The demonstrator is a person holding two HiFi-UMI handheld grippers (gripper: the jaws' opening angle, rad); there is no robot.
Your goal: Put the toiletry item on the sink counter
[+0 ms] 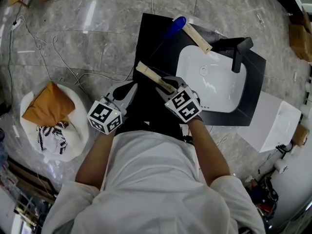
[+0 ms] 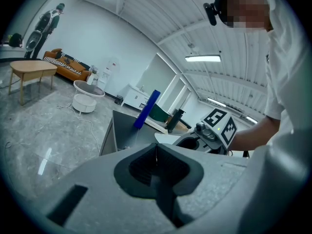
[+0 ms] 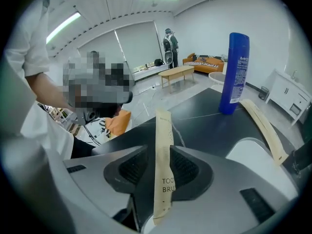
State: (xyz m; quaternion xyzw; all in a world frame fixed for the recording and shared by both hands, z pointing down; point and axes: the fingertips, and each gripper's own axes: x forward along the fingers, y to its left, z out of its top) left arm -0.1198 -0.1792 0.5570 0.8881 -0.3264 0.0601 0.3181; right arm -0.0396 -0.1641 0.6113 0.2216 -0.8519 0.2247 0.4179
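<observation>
My right gripper [image 1: 166, 85] [image 3: 159, 167] is shut on a tan paper-wrapped toothbrush [image 1: 153, 76] [image 3: 163, 145], held over the left part of the black sink counter [image 1: 148, 38]. The packet sticks out past the jaws toward the far left. My left gripper [image 1: 129, 90] [image 2: 156, 161] hovers just left of it, shut with nothing between its jaws. A blue bottle [image 1: 173, 26] [image 3: 234, 73] [image 2: 146, 109] stands at the counter's back edge. A second wrapped toothbrush [image 1: 197, 38] [image 3: 264, 125] lies beside the bottle.
A white basin [image 1: 212, 79] with a black faucet [image 1: 239, 53] fills the counter's right half. On the floor at the left a white round bin [image 1: 54, 130] holds an orange bag. A white box [image 1: 273, 121] stands right of the counter. Cables trail across the floor [image 1: 63, 65].
</observation>
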